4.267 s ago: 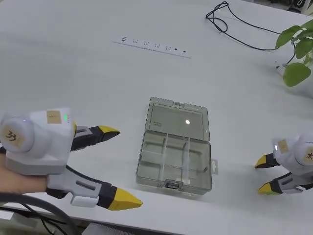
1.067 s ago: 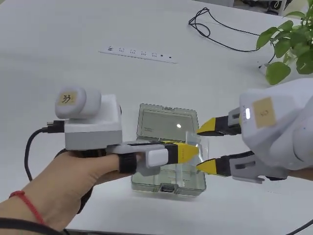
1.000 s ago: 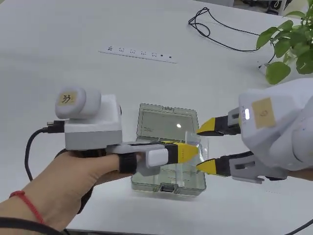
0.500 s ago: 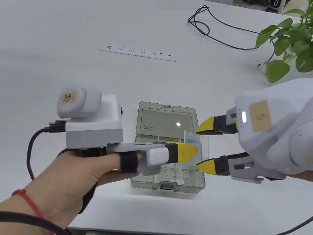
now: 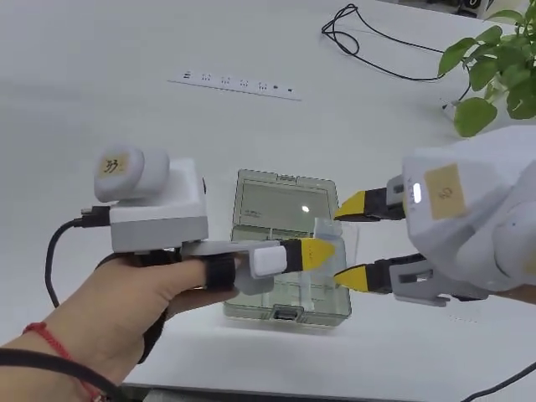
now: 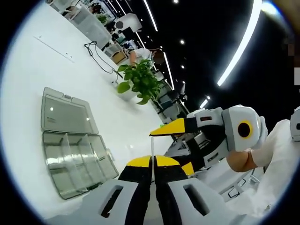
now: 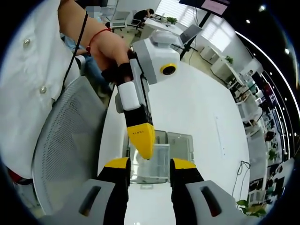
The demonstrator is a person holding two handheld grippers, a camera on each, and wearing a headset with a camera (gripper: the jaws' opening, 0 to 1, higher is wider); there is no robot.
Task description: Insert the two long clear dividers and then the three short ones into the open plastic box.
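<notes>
desk (image 5: 126, 84), white, carrying an open smoky-clear plastic box (image 5: 283, 201) with its lid laid back flat; upright clear partitions (image 6: 70, 150) show inside its base. the left tongs (image 5: 322, 249), held in a person's hand (image 5: 126, 310) with a red cord (image 5: 48, 356) at the wrist, are pressed together and pinch a flat clear plastic divider (image 5: 333, 236) by one end. the sheet stands out past their yellow tips, in the air above the box. the right tongs (image 5: 347, 241) face the left tongs tip to tip and are spread wide, one yellow jaw above the divider's free end and one below it; whether either jaw touches the sheet cannot be told. in the left gripper view the divider (image 6: 151, 146) appears edge-on as a thin line rising from the left tongs (image 6: 152, 161), with the right tongs (image 6: 171, 149) just beyond it and the box (image 6: 63, 112) to the left of the tips. in the right gripper view the left tongs (image 7: 143, 147) come in from above, the divider (image 7: 157, 159) sits between the parted jaws of the right tongs (image 7: 150, 164), and the box (image 7: 180, 140) lies just beyond them. well beyond both tongs lie a white power strip (image 5: 239, 84) and a looped black cable (image 5: 368, 42); a green leafy plant (image 5: 494, 67) stands beyond the right tongs.
</notes>
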